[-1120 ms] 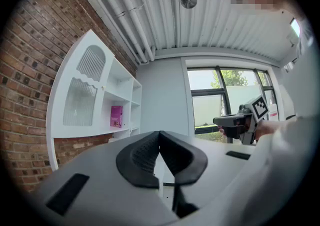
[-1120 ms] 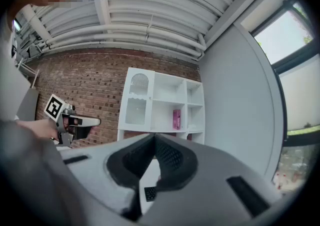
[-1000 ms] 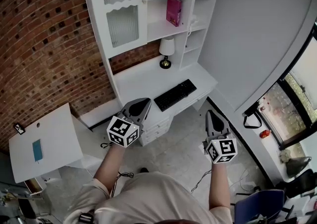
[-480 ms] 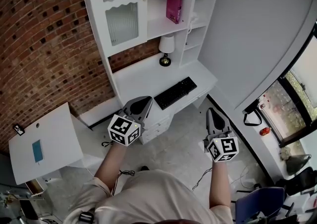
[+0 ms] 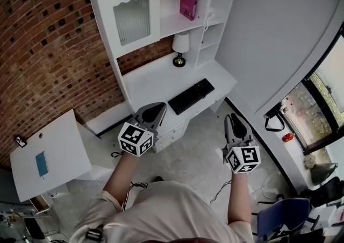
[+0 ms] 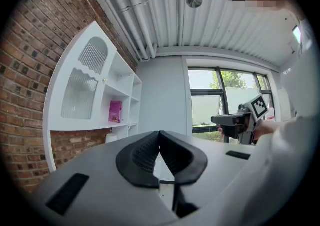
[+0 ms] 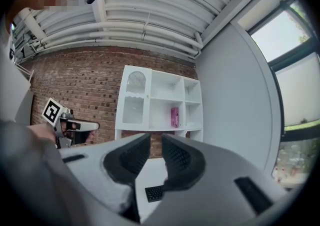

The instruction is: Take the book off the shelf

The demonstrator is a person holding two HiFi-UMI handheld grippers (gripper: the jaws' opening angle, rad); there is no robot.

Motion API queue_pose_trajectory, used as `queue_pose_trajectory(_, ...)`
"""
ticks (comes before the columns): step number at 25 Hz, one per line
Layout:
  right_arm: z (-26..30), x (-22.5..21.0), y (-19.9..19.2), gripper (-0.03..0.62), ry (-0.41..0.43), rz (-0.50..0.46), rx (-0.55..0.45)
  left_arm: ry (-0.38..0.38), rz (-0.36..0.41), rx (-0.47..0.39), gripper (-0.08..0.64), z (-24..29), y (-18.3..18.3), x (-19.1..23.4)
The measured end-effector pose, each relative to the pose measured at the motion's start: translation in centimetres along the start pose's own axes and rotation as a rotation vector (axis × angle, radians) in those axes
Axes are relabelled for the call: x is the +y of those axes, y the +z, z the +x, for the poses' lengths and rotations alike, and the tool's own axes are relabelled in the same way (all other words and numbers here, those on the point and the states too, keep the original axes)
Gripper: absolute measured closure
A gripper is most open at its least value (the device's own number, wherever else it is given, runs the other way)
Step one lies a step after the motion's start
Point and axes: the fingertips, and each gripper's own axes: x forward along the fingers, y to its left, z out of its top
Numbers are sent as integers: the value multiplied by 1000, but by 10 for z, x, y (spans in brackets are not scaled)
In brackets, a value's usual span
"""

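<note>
The task is only just getting under way: the pink book (image 5: 188, 4) is standing upright on the open shelf (image 5: 173, 24) of the white wall unit, in the compartment just right of the ribbed-glass door, untouched and well apart from both grippers. The person is standing back from the bench (image 5: 153, 78), which is carrying a keyboard (image 5: 191, 95) and a small lamp (image 5: 180, 49) below that shelf, and is holding both grippers out level in front of the body, over the floor. The left gripper (image 6: 159, 133) is keeping its fingers pressed together at the tips with nothing between them. The right gripper (image 7: 156, 138) is showing a narrow gap between its fingers, which have just been opening, and nothing is sitting in that gap either; through it, only the distant bench and shelf unit are showing. So nothing is done so far. What is remaining, by my reading, is the whole job: closing the distance to the unit, raising a gripper to shelf height, spreading its fingers wider around the book's spine, pinching it and drawing it clear of the shelf.
</note>
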Motion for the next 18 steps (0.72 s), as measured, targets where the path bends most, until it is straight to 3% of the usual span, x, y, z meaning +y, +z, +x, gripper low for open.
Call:
queue_pose_trajectory(8, 9, 9, -3, 448, -31, -3, 24, -18, -14, 5, 566, -4, -7, 16)
queue_pose_trajectory(18, 9, 19, -16, 425, -79, 17, 47, -59, -35, 31, 566, -4, -26, 28)
